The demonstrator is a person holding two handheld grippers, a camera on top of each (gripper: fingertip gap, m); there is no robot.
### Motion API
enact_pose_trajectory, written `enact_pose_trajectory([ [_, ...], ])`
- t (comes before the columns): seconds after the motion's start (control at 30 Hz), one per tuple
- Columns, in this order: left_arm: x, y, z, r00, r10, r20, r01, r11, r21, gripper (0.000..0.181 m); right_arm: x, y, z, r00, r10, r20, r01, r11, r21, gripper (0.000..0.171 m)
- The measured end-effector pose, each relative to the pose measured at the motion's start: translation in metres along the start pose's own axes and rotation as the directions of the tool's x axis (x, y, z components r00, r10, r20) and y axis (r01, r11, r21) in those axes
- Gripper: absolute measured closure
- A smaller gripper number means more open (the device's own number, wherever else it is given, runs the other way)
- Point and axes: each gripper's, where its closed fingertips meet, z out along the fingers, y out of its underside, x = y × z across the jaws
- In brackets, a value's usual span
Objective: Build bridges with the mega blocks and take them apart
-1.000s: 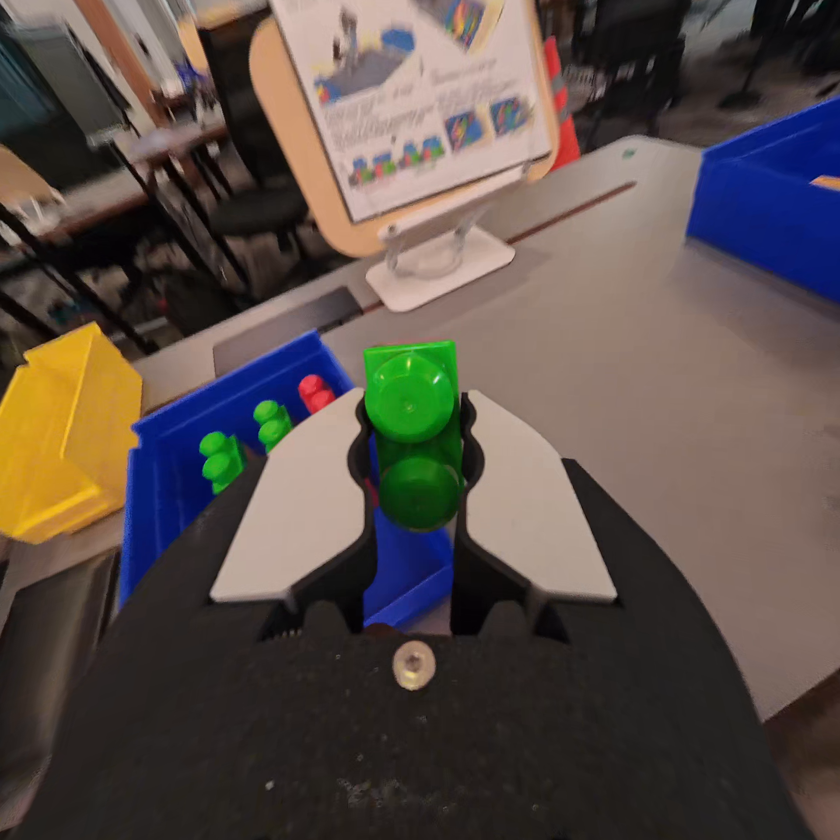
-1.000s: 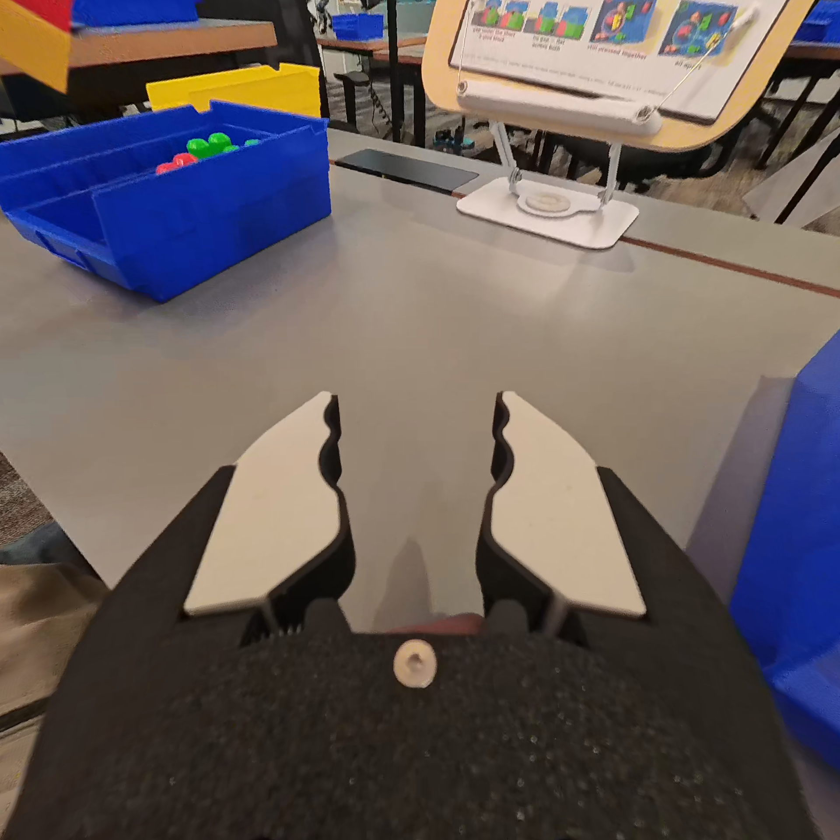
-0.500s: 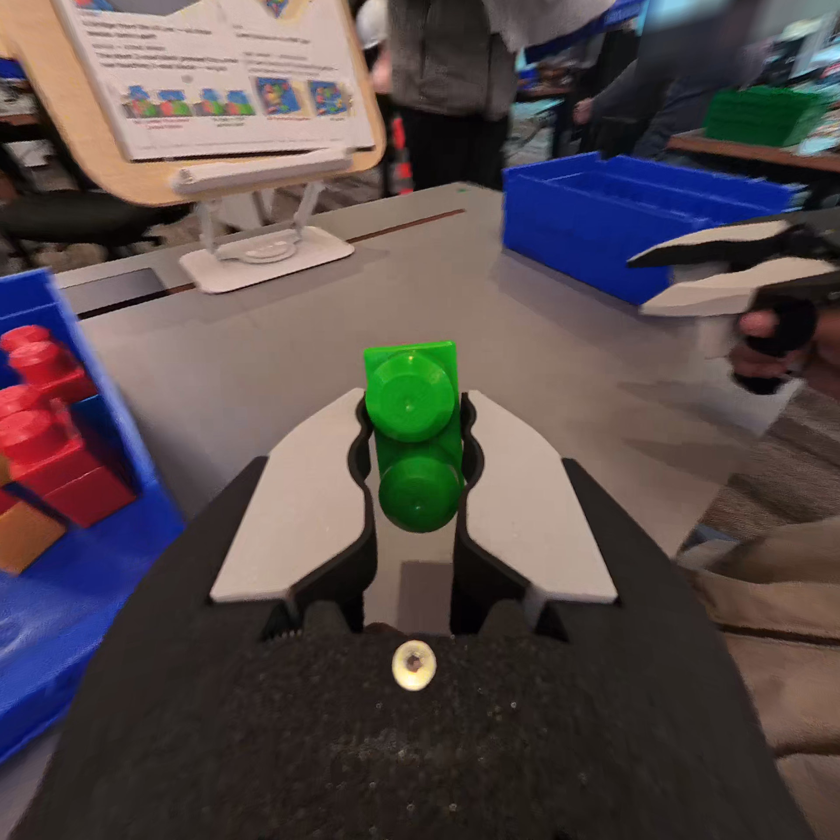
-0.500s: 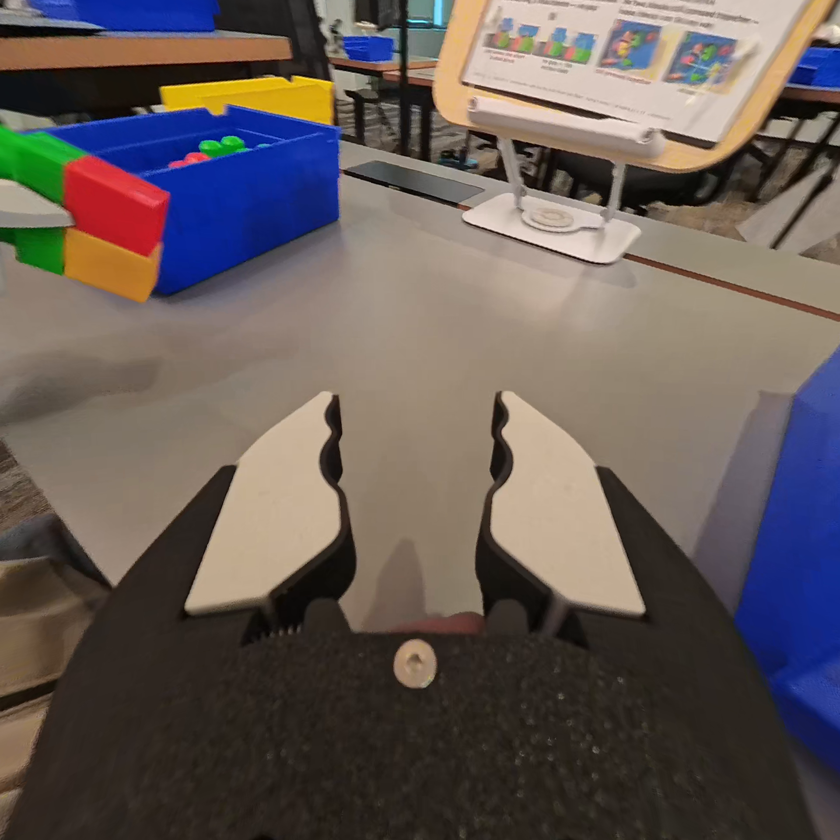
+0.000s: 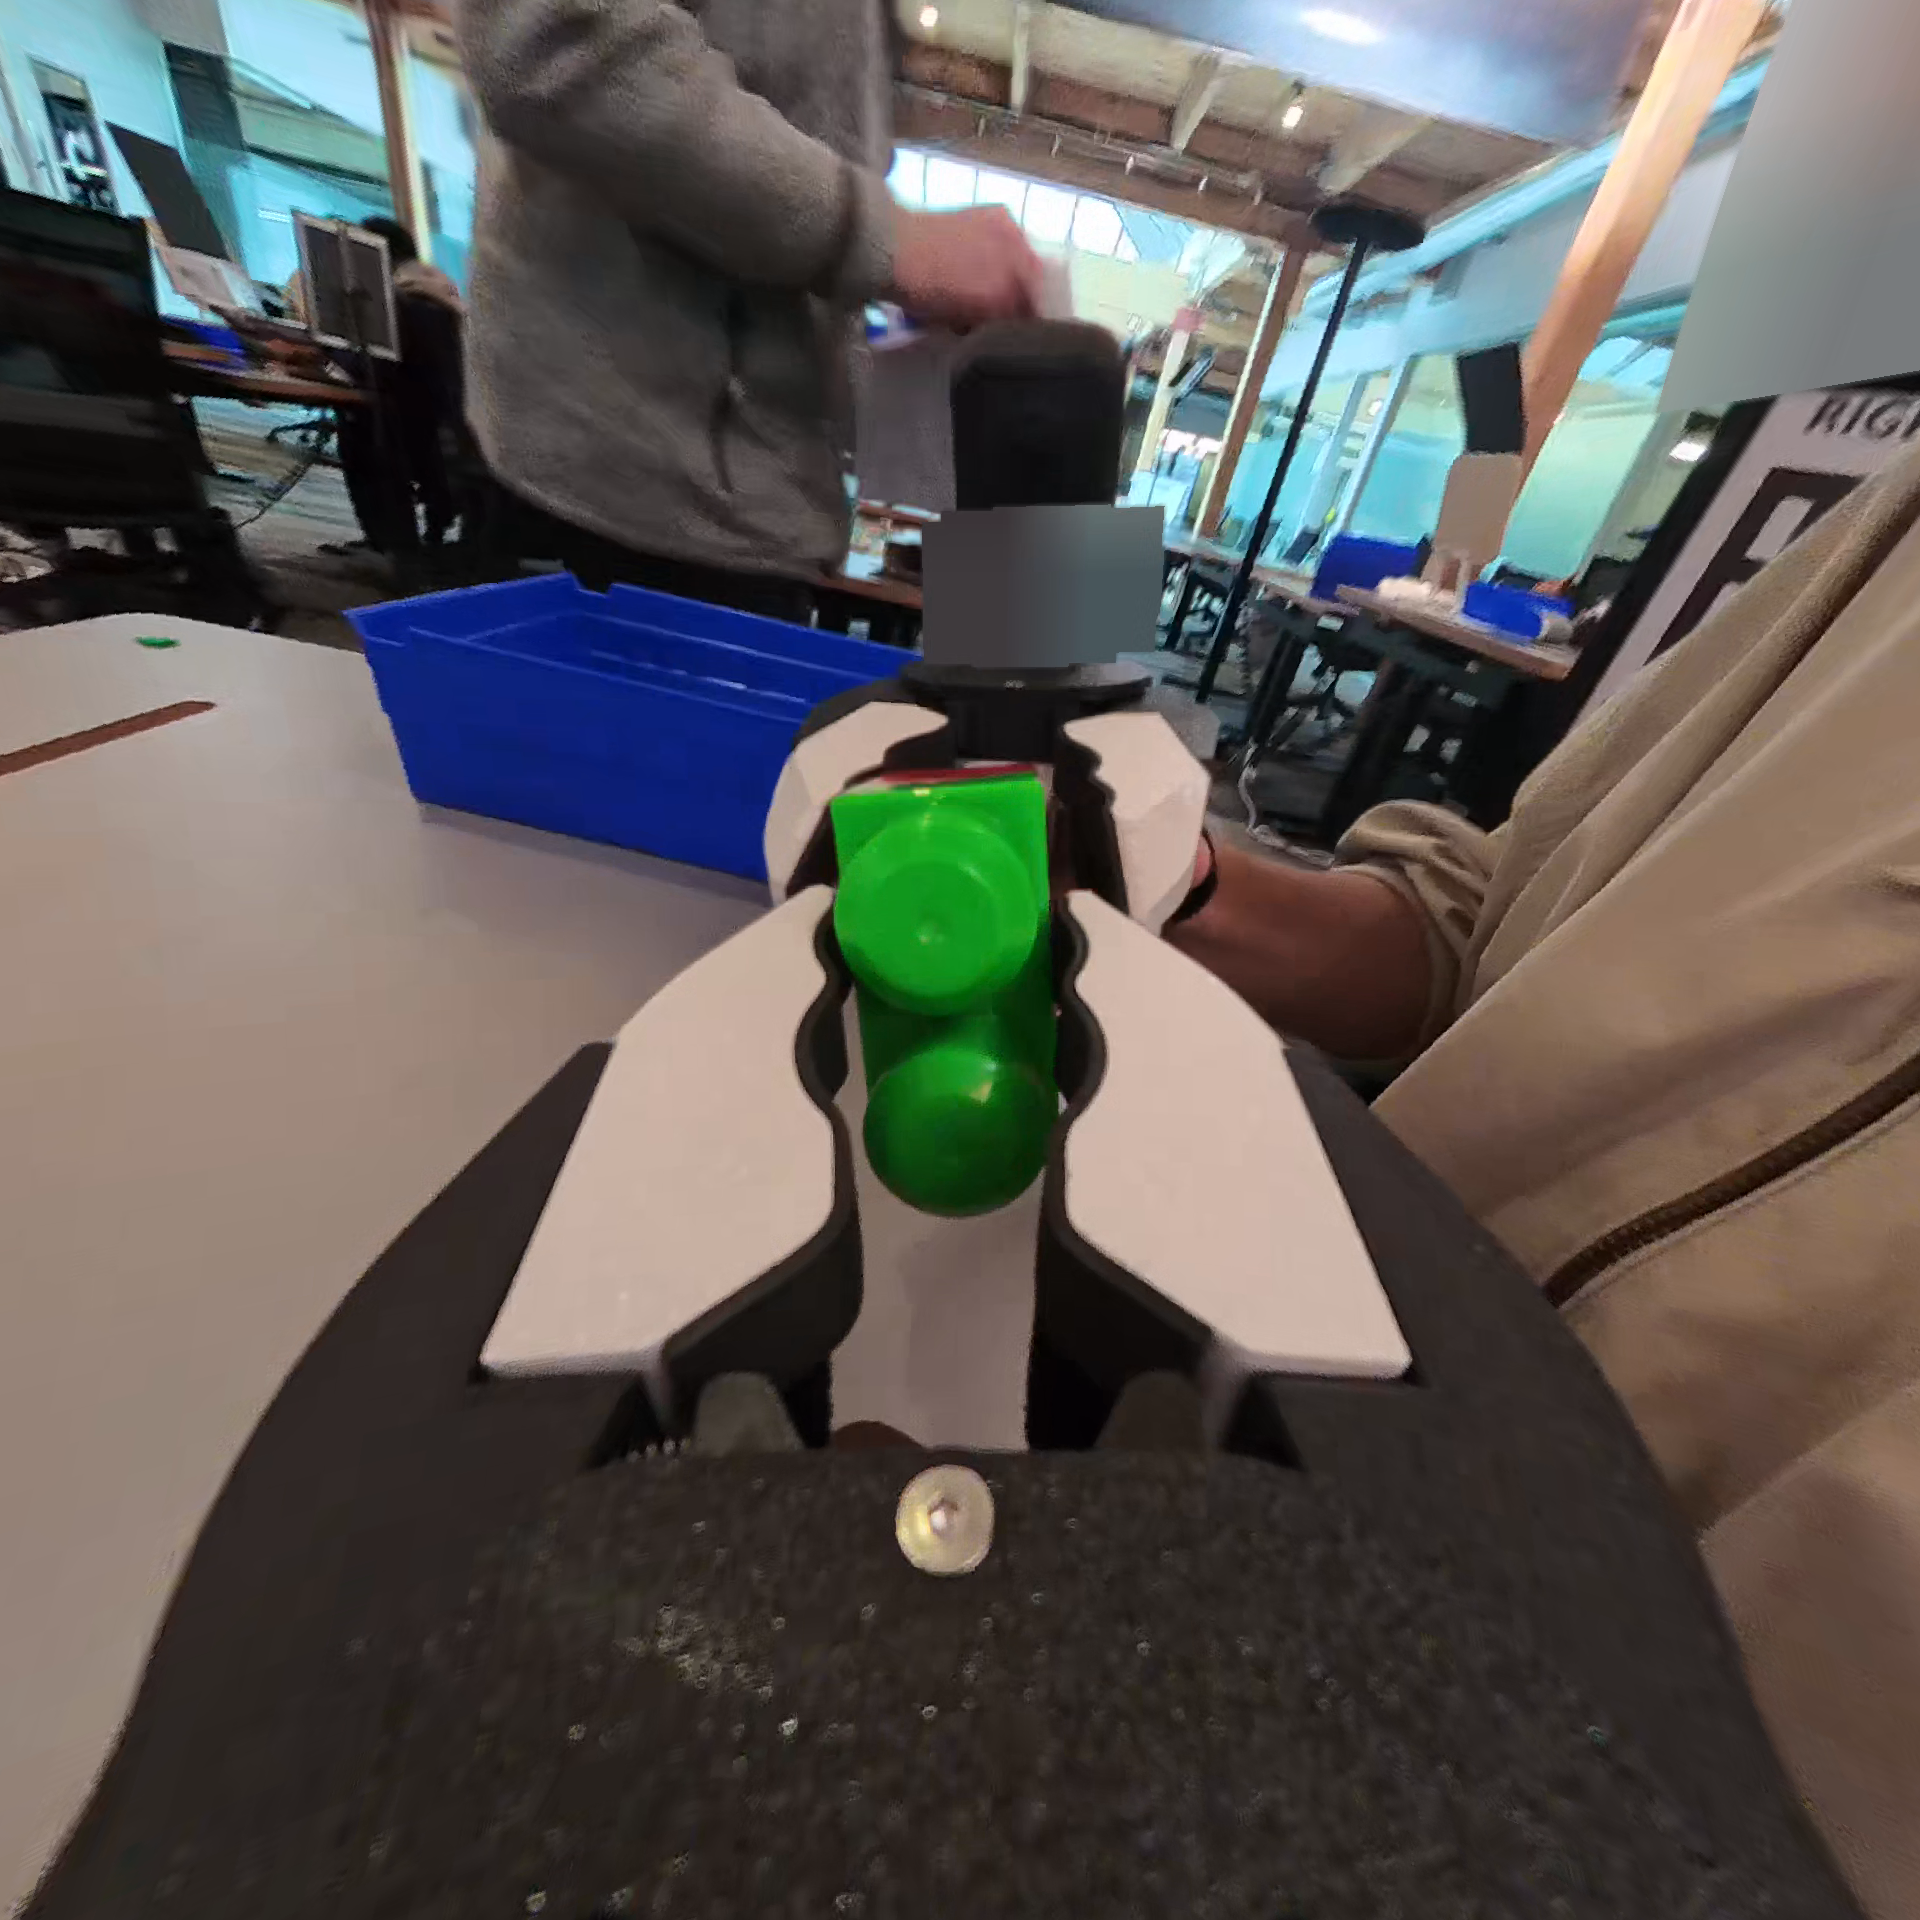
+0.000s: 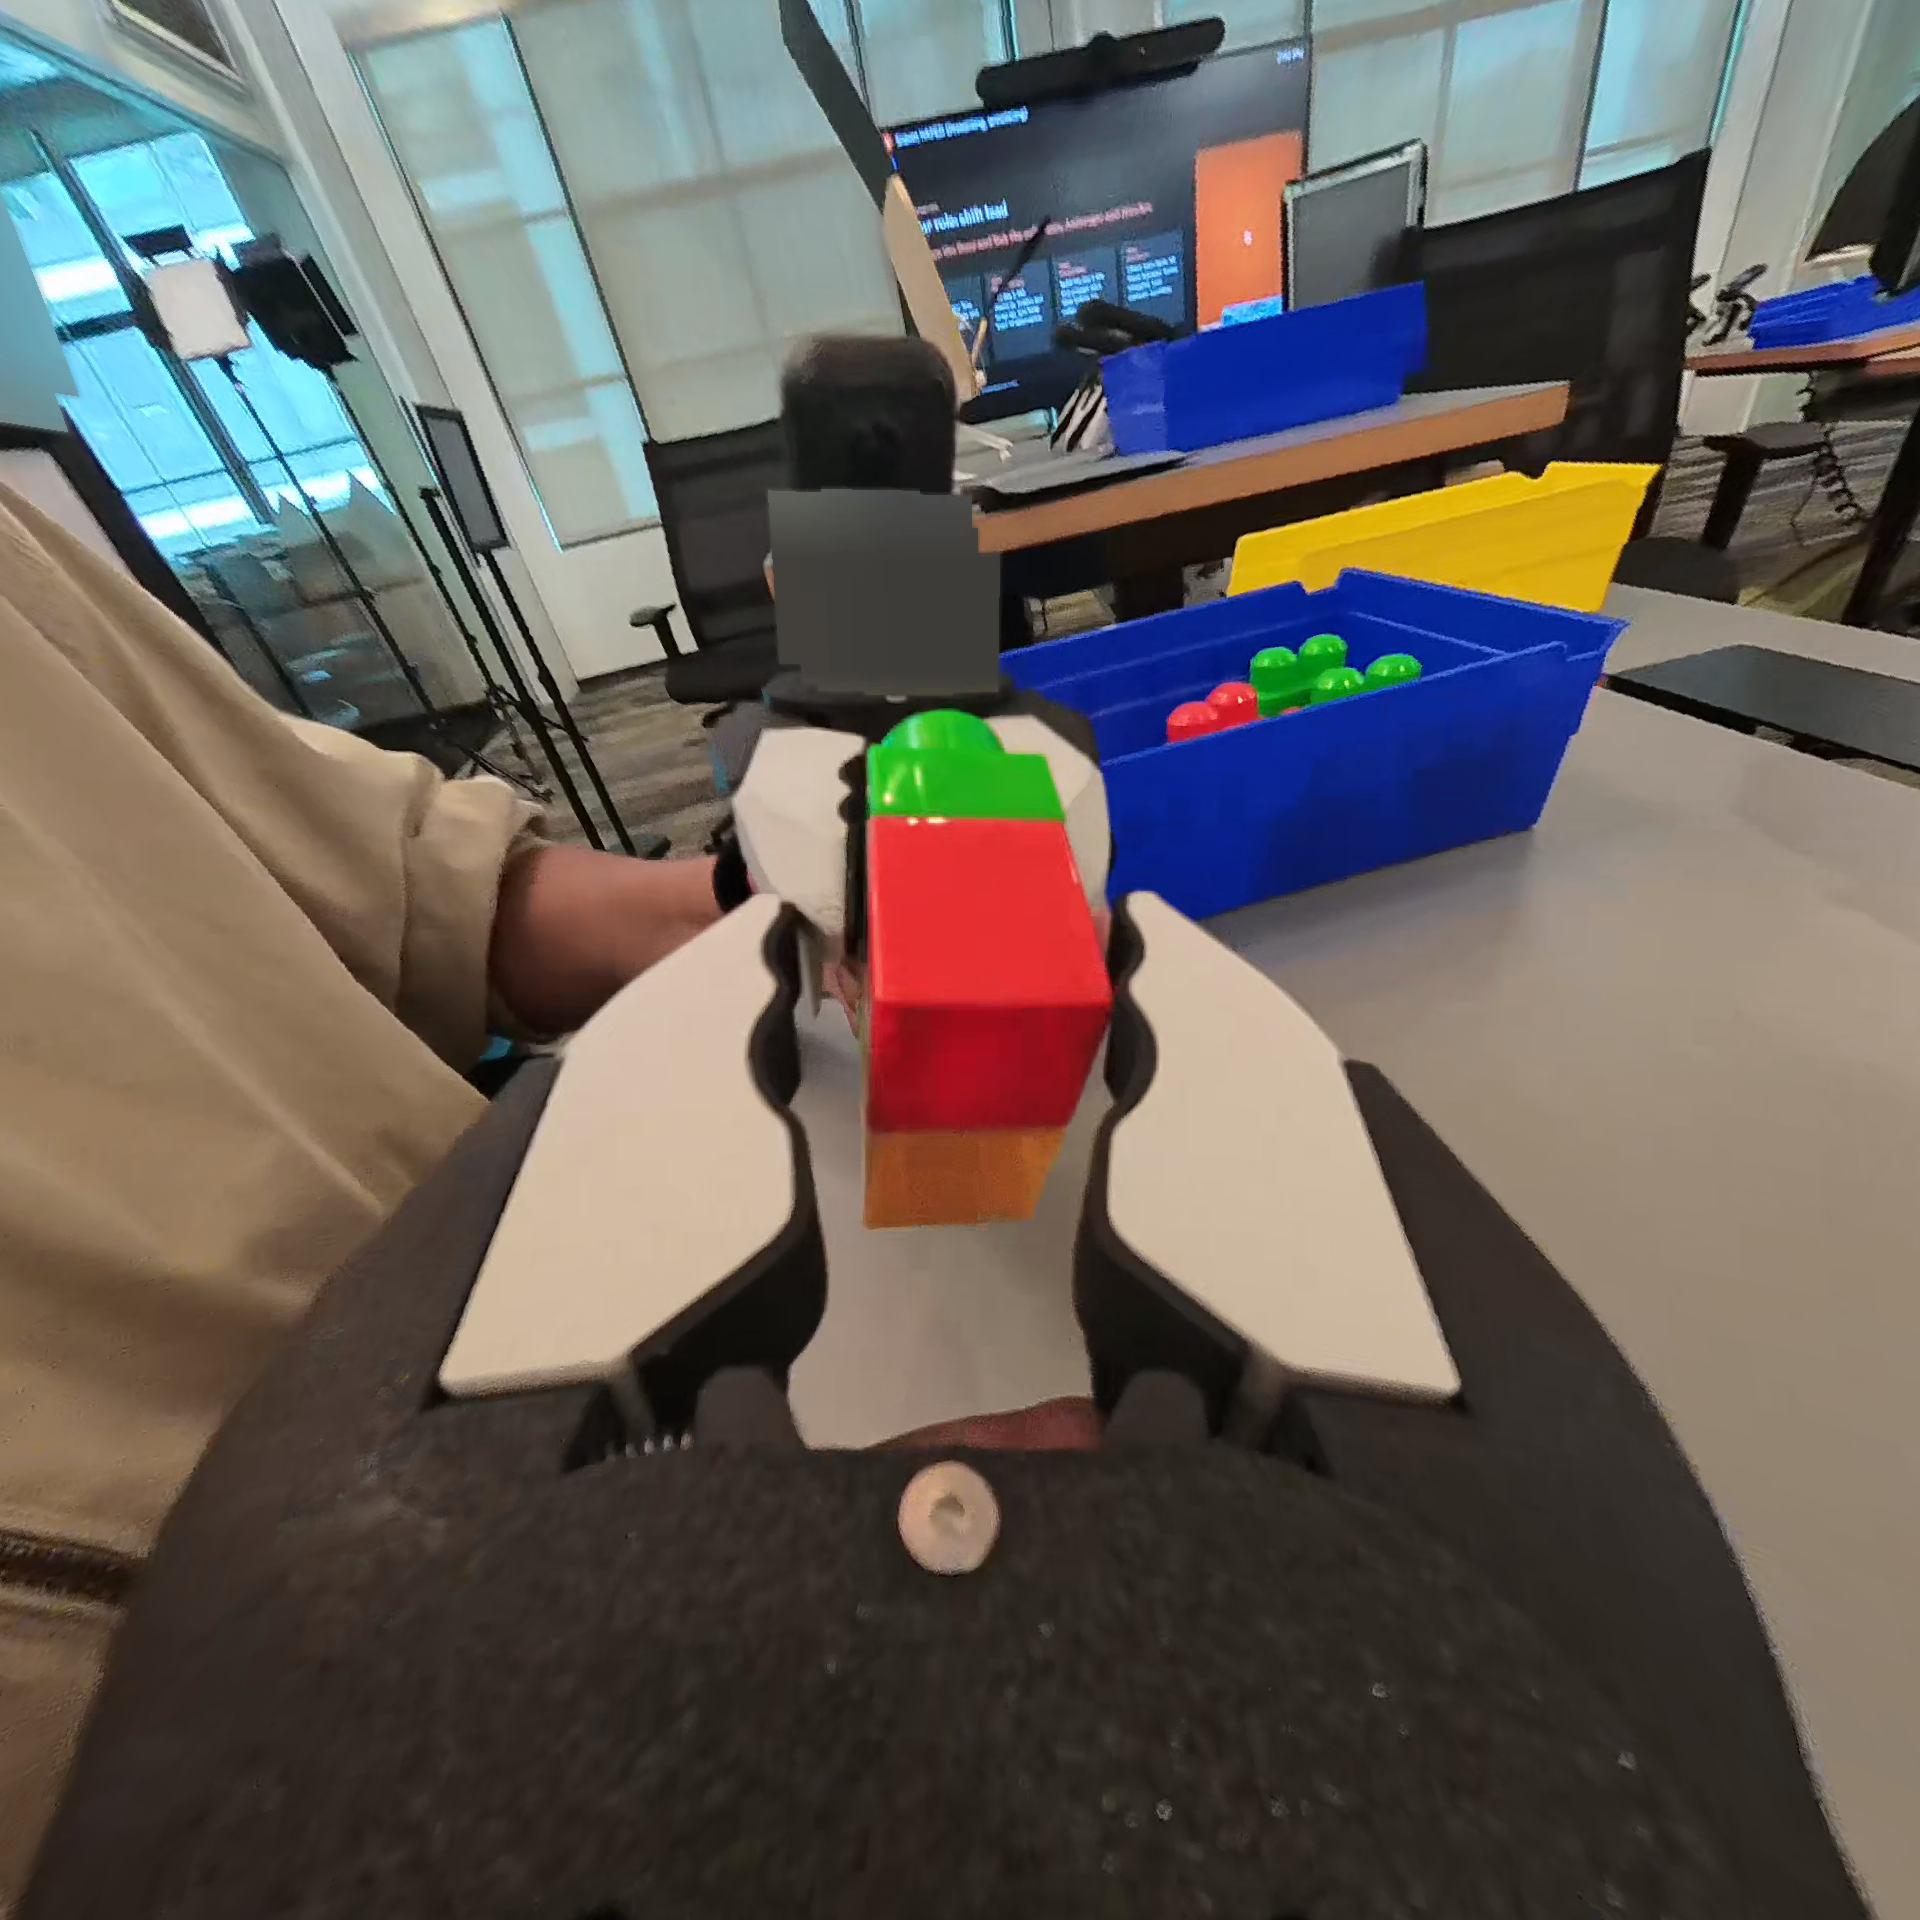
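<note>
Left gripper [image 5: 940, 1023]: clenched on the green block [image 5: 948, 997], studs pointing back at the camera; the same grip as a second ago.

Right gripper [image 6: 951, 1029]: spread wide, its fingers flanking the red block [image 6: 982, 971] at 12 o'clock; I cannot tell whether the pads touch it, and a gap shows on the left side.

Stack: green block on top, red block in the middle, orange block [image 6: 961, 1174] beneath, all carried in the air by the left gripper, above the table [image 6: 1558, 1039].

What changed: a second ago the left gripper was over the blue bin [image 6: 1340, 769] of spare blocks and the right one faced bare table; now the two point at each other, with the stack between the right fingers.

Meaning: this looks like the take-apart half of the task; closing on the red block and pulling would split it from the green one.

Other bin: a second blue bin [image 5: 623, 717] sits at 10 o'clock in the left view.

Risk: a pinch near the red-orange seam may drag both blocks off together.
</note>
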Motion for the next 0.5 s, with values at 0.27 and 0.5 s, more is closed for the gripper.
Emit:
enact_pose_trajectory([
  [0.27,-0.003,0.005,0.005,0.998,-0.047,-0.032,0.047,0.999,0.023,0.145,0.003,0.004,-0.017,0.998,0.036,0.056,-0.037,0.999,0.021,0.135],
  [0.5,-0.013,-0.013,-0.038,0.997,-0.029,0.072,0.023,0.997,0.077,0.145,0.019,-0.002,-0.067,0.997,0.021,-0.069,-0.019,0.999,0.03,0.135],
])
